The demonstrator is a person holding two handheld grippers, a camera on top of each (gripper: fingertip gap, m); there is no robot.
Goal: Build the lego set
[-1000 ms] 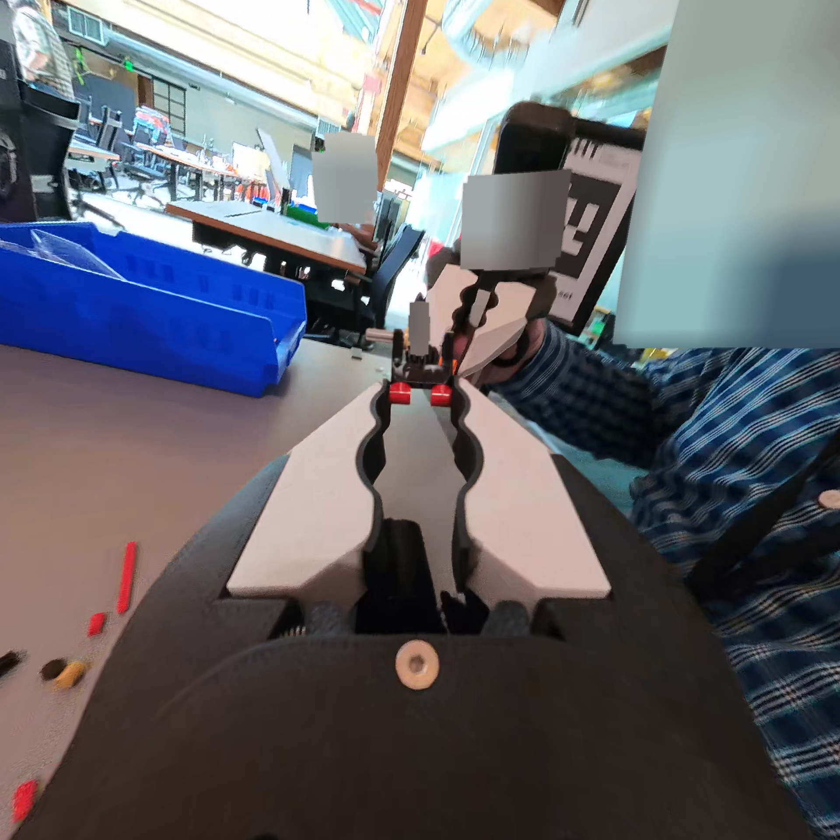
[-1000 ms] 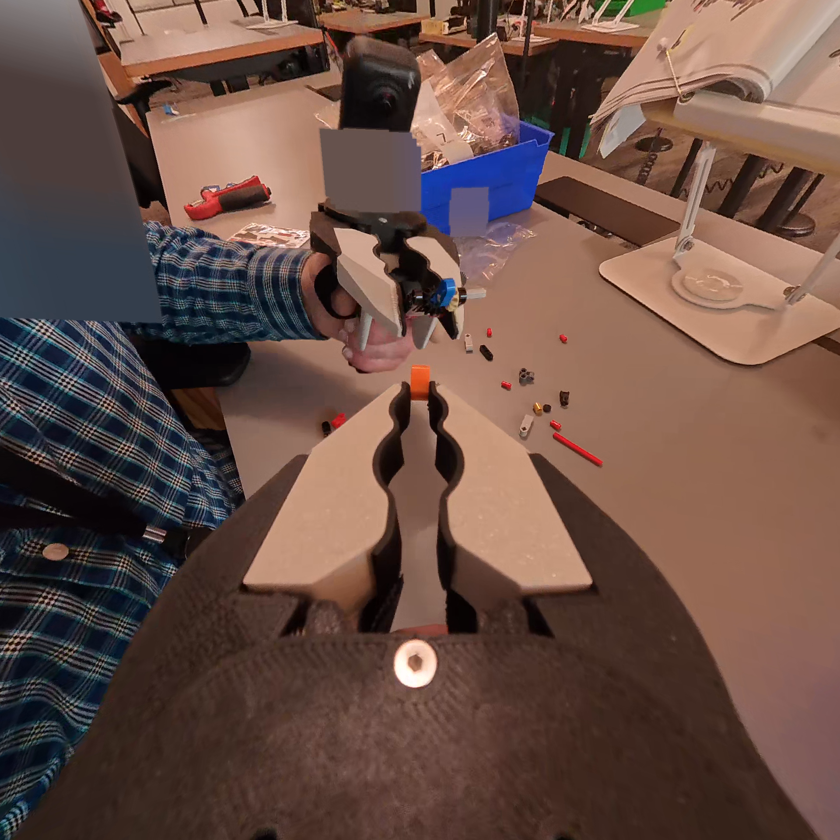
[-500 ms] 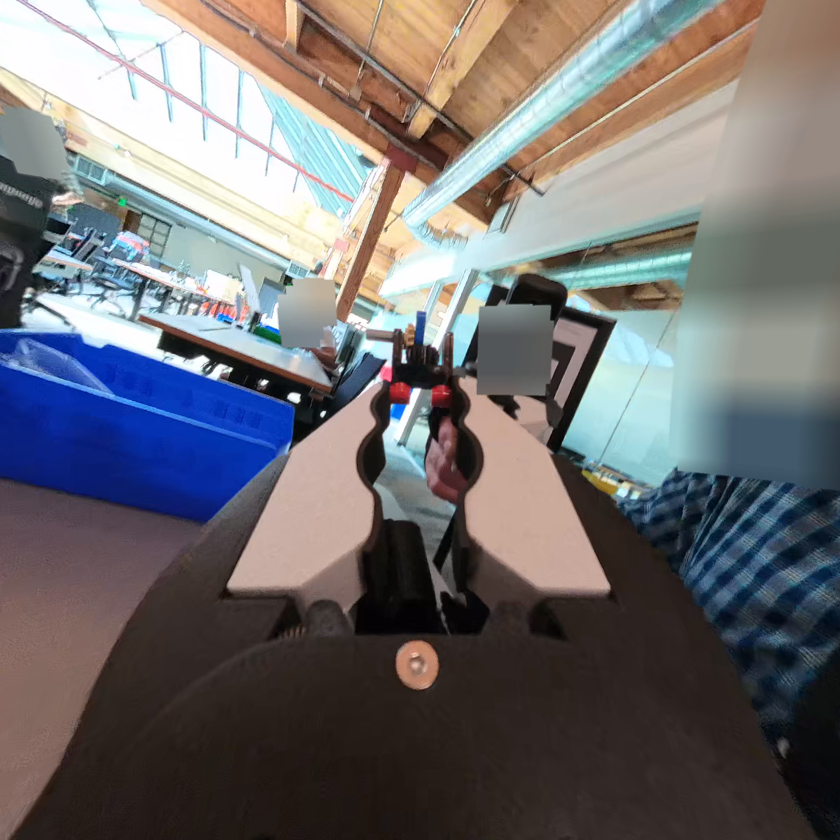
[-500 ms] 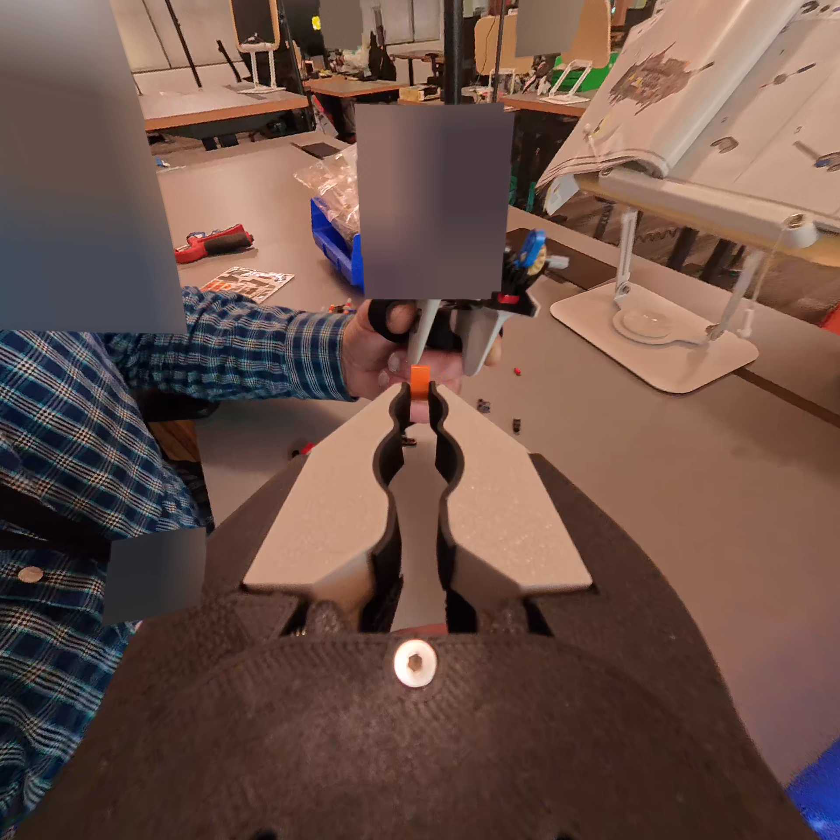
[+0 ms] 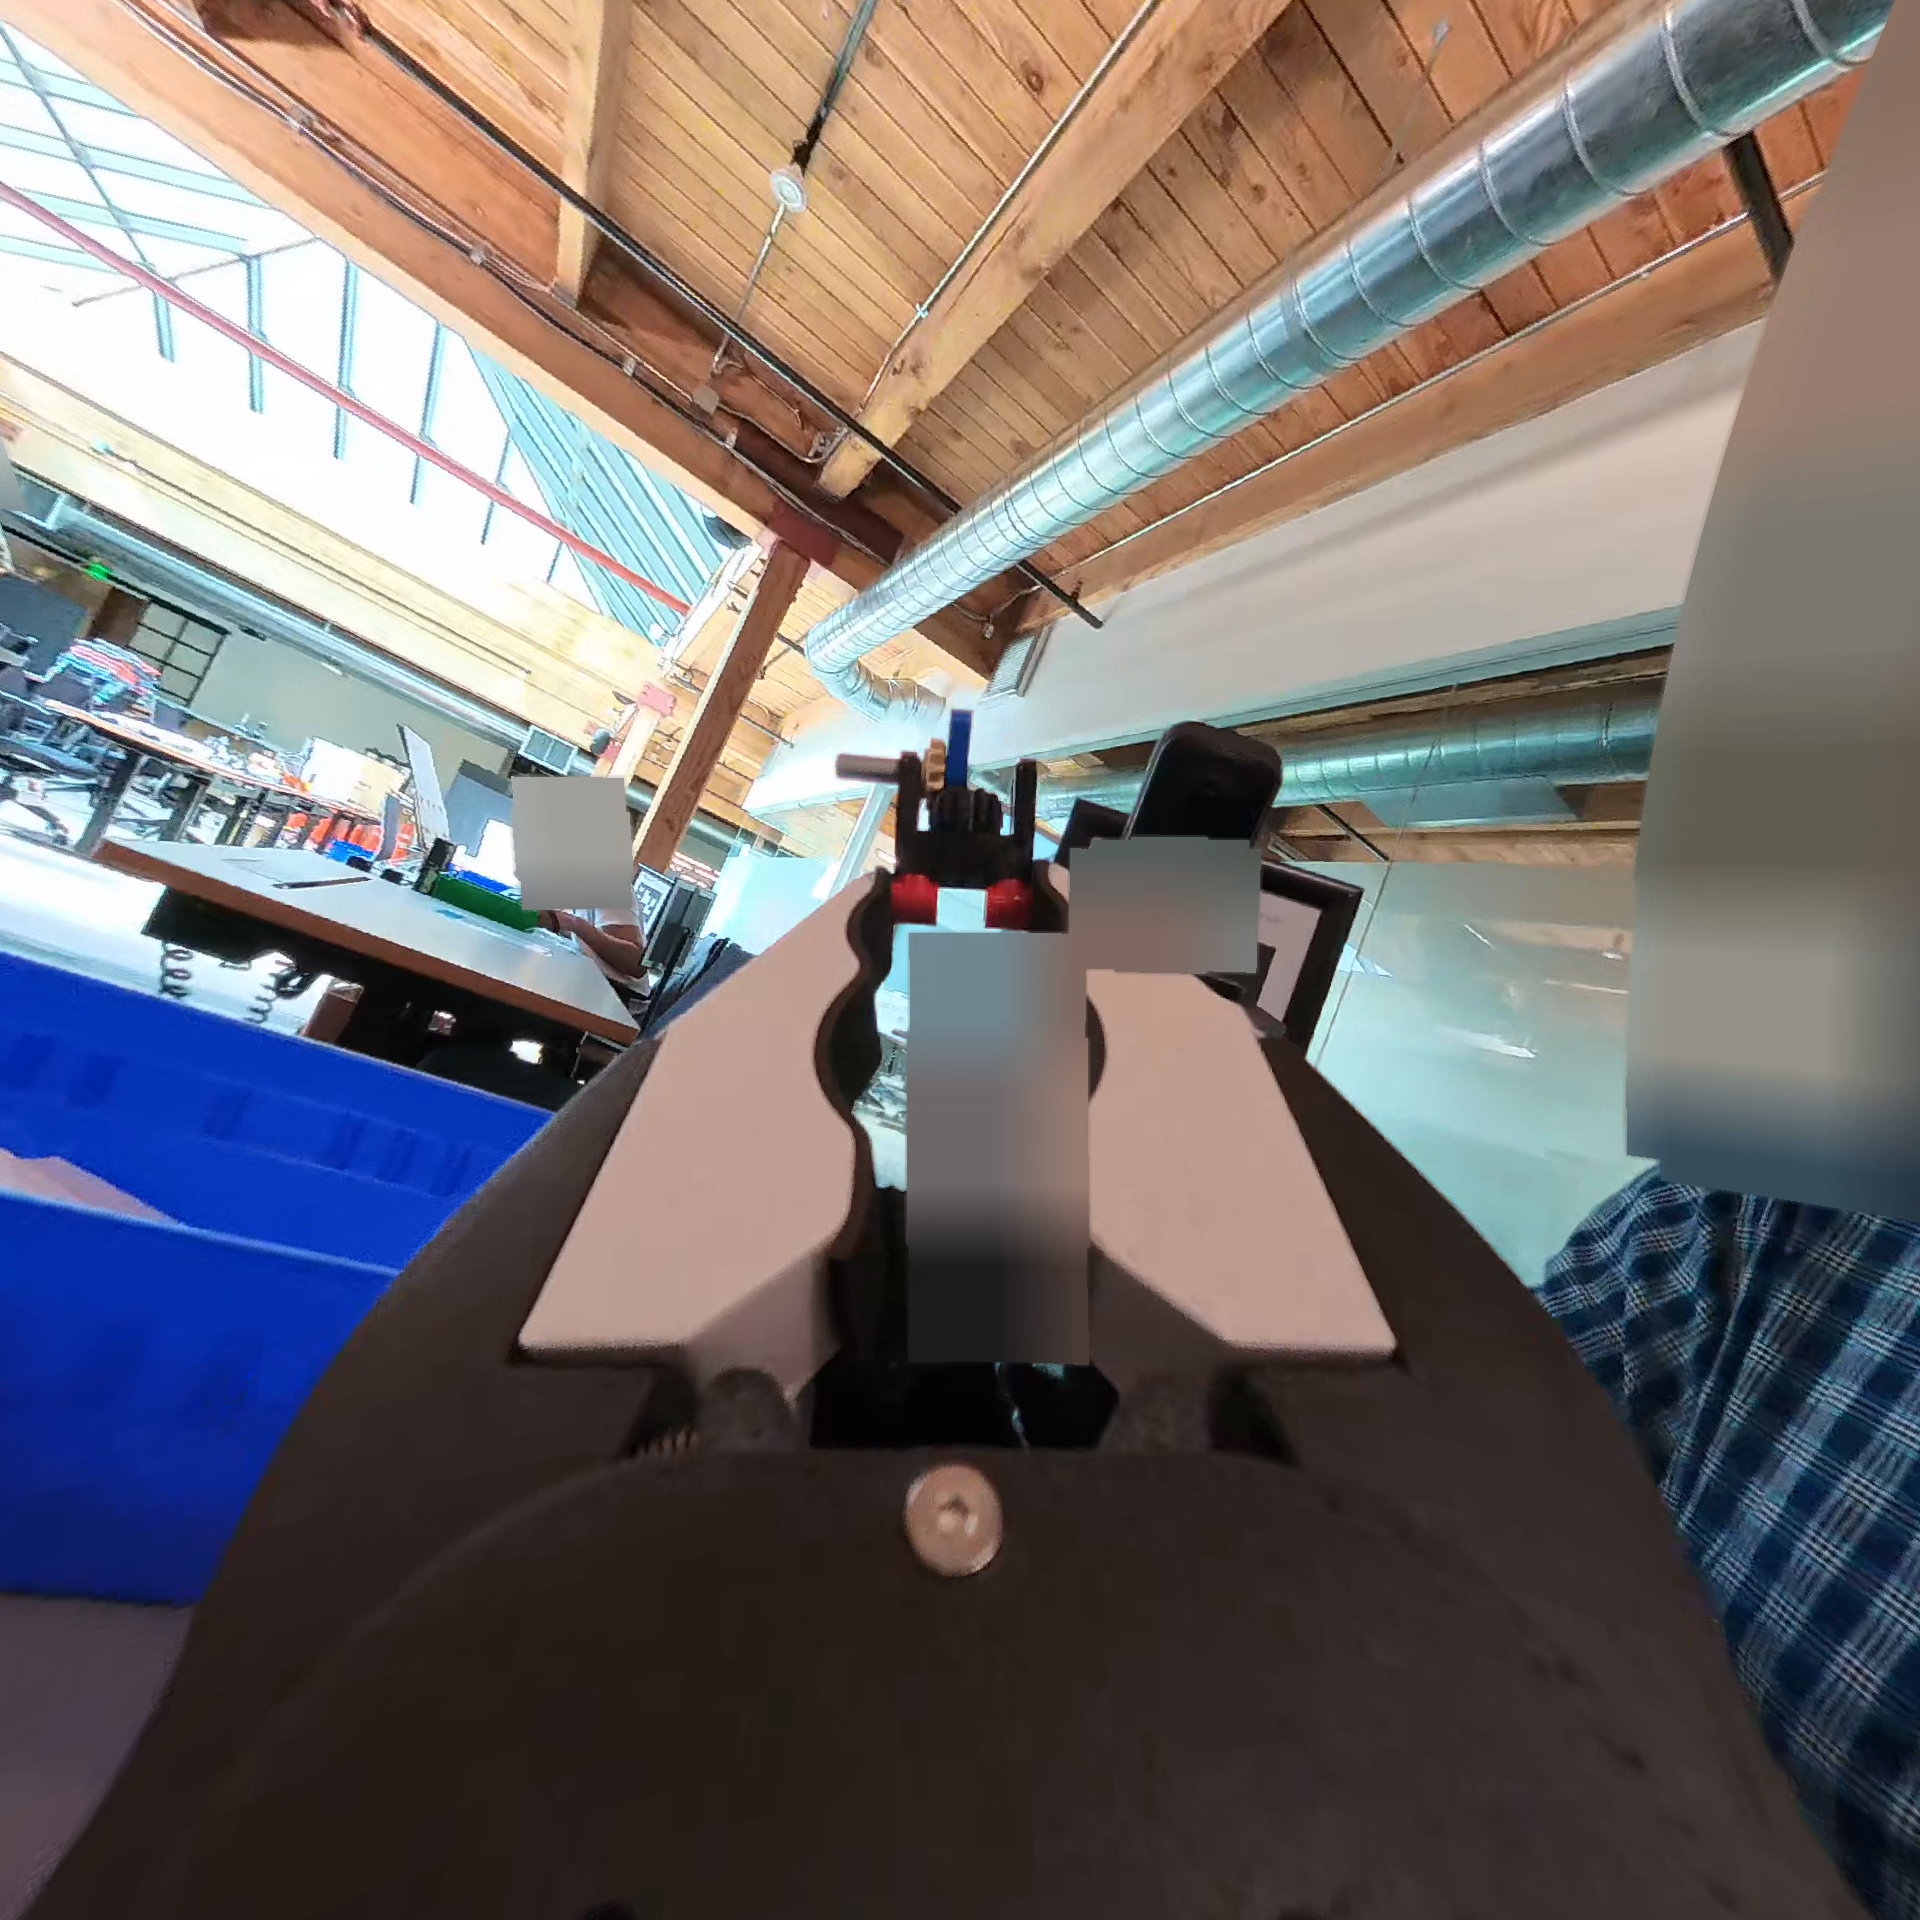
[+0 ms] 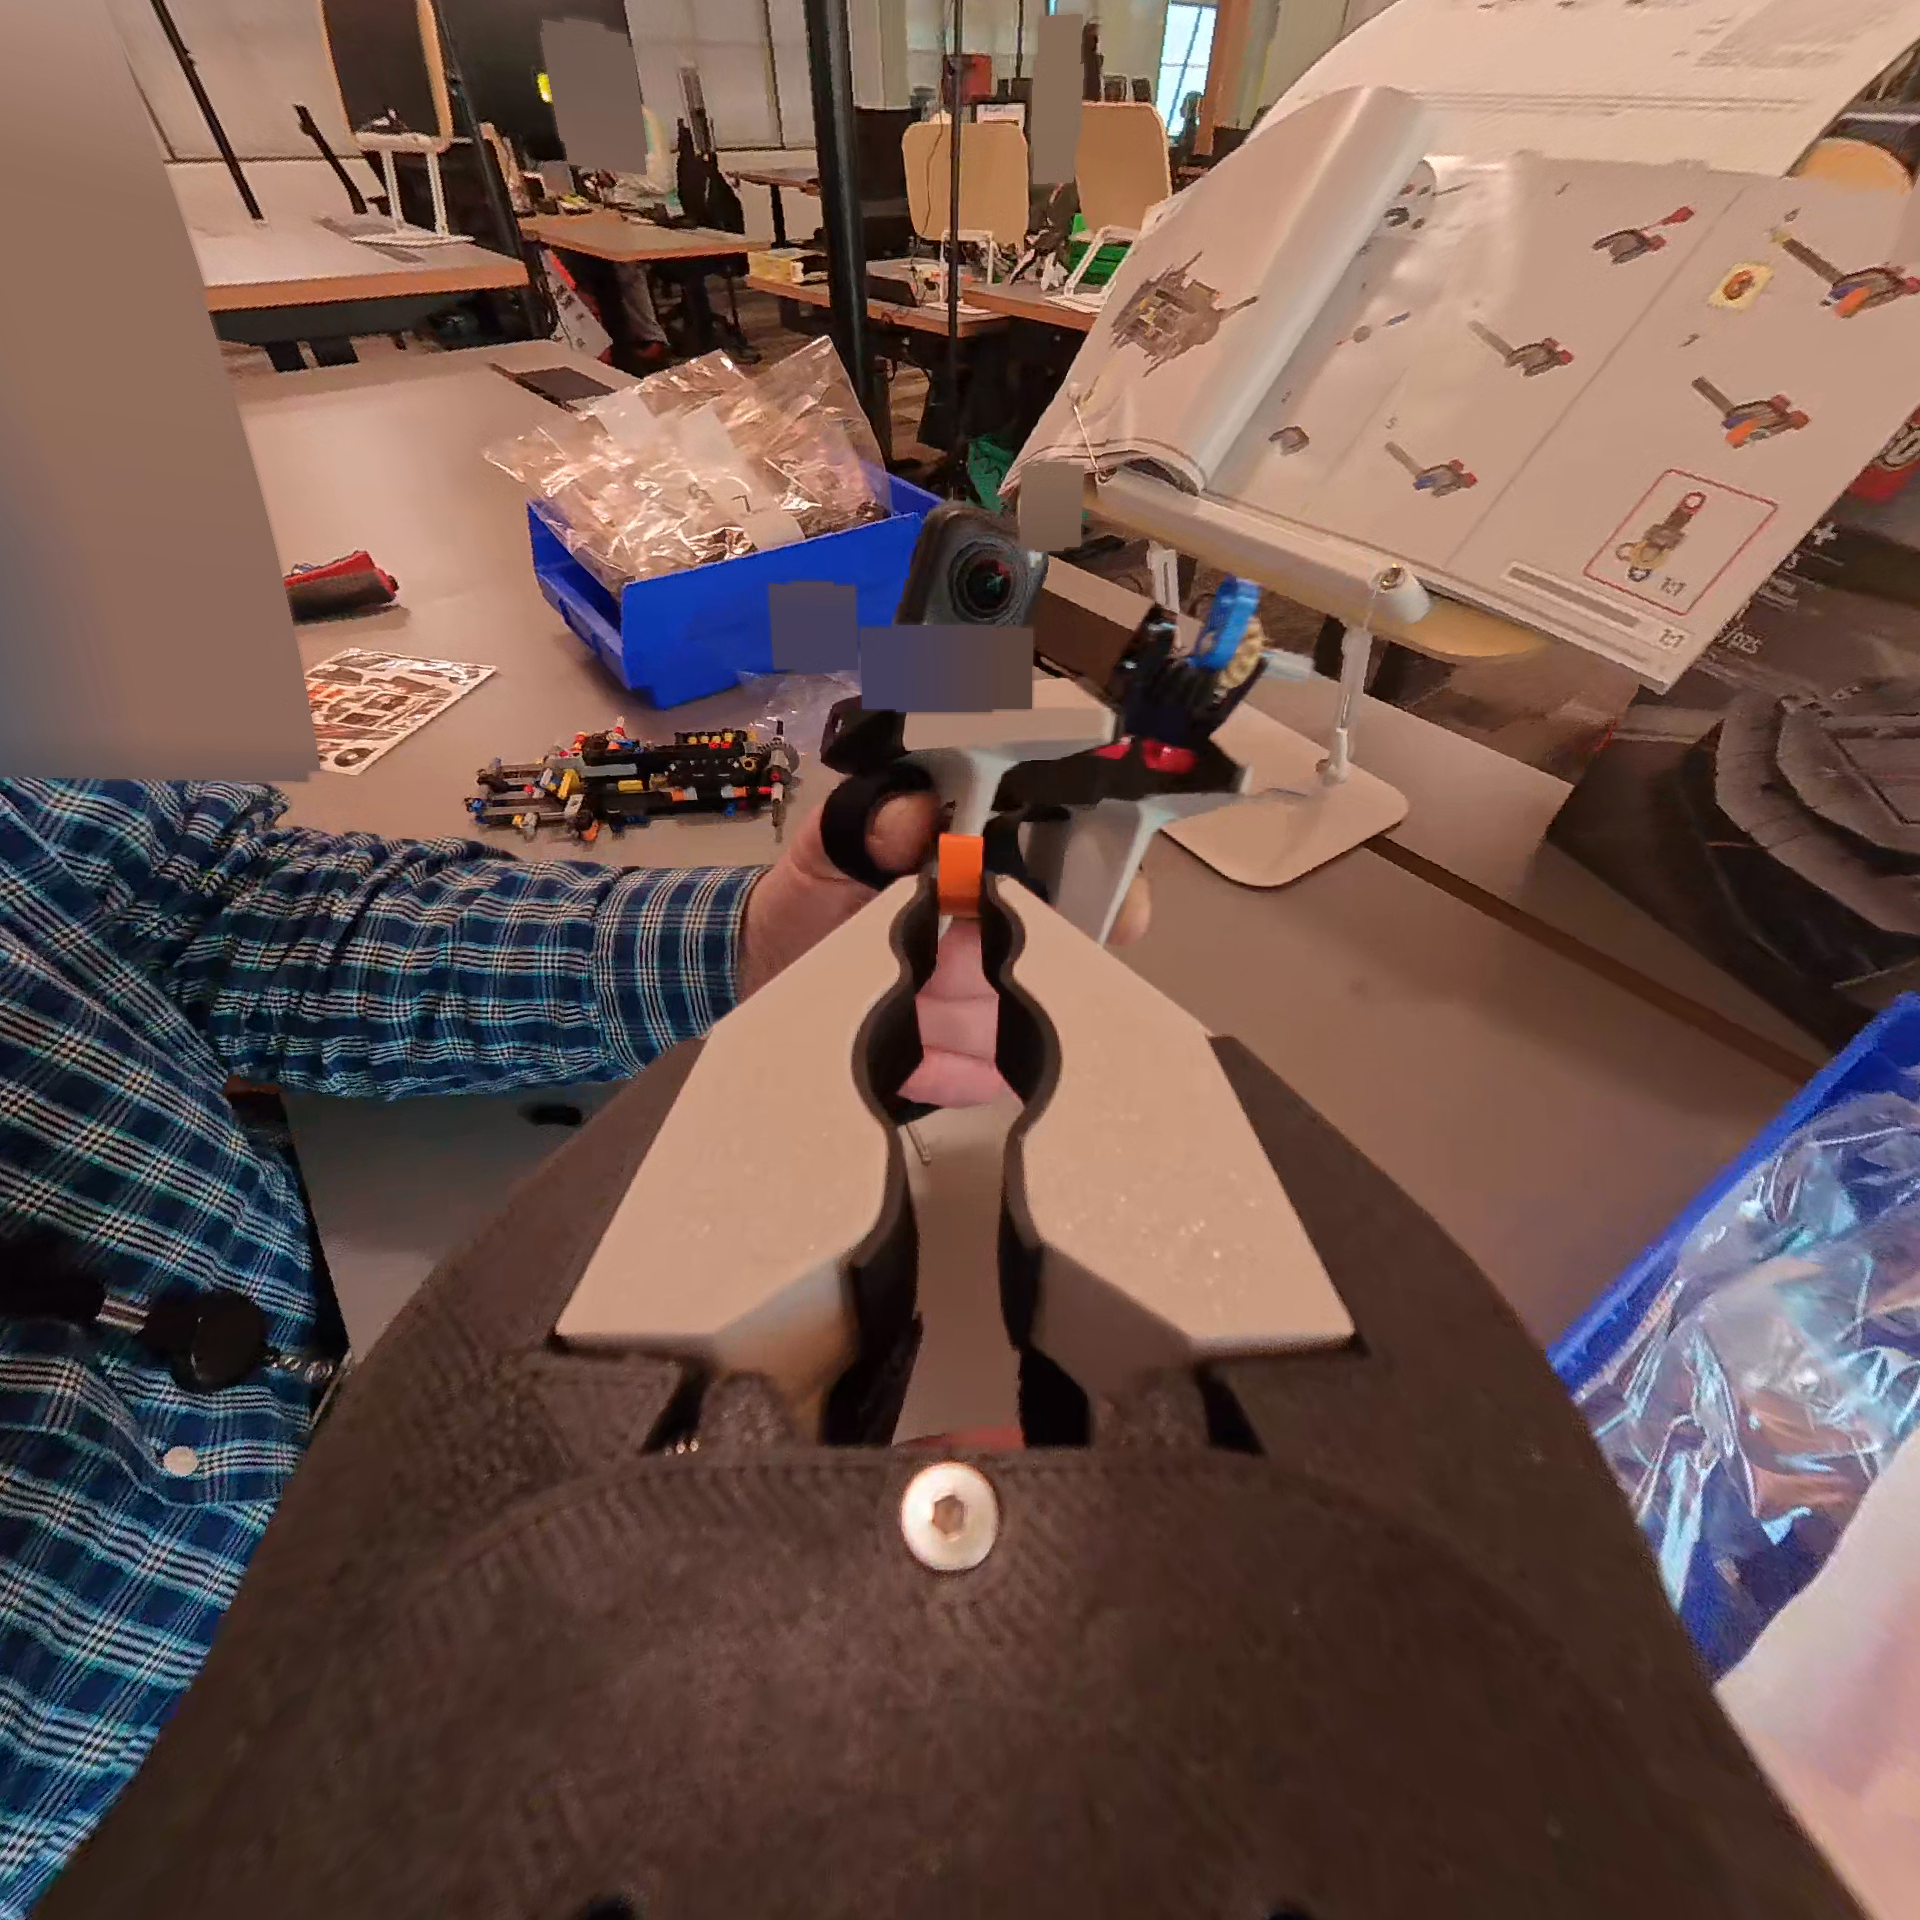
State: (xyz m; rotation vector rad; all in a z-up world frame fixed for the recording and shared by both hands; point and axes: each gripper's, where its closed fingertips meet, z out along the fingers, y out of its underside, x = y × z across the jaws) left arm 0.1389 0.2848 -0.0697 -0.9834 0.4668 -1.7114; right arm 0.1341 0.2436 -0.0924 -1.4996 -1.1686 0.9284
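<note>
Two tongs raised above the table [image 6: 1351, 1039]: left tongs [image 5: 961, 902] clamping the small black sub-assembly [image 5: 961, 831] at its red pins, right tongs [image 6: 958, 883] pinching an orange piece [image 6: 958, 871]. Risking a dropped piece through misaligned pressing in mid-air.

black lego subassembly [image 5: 961, 831] upright, orange piece [image 6: 958, 871] pinched

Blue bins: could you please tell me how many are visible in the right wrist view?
2: one blue bin behind the left gripper, another at the right edge.
</note>
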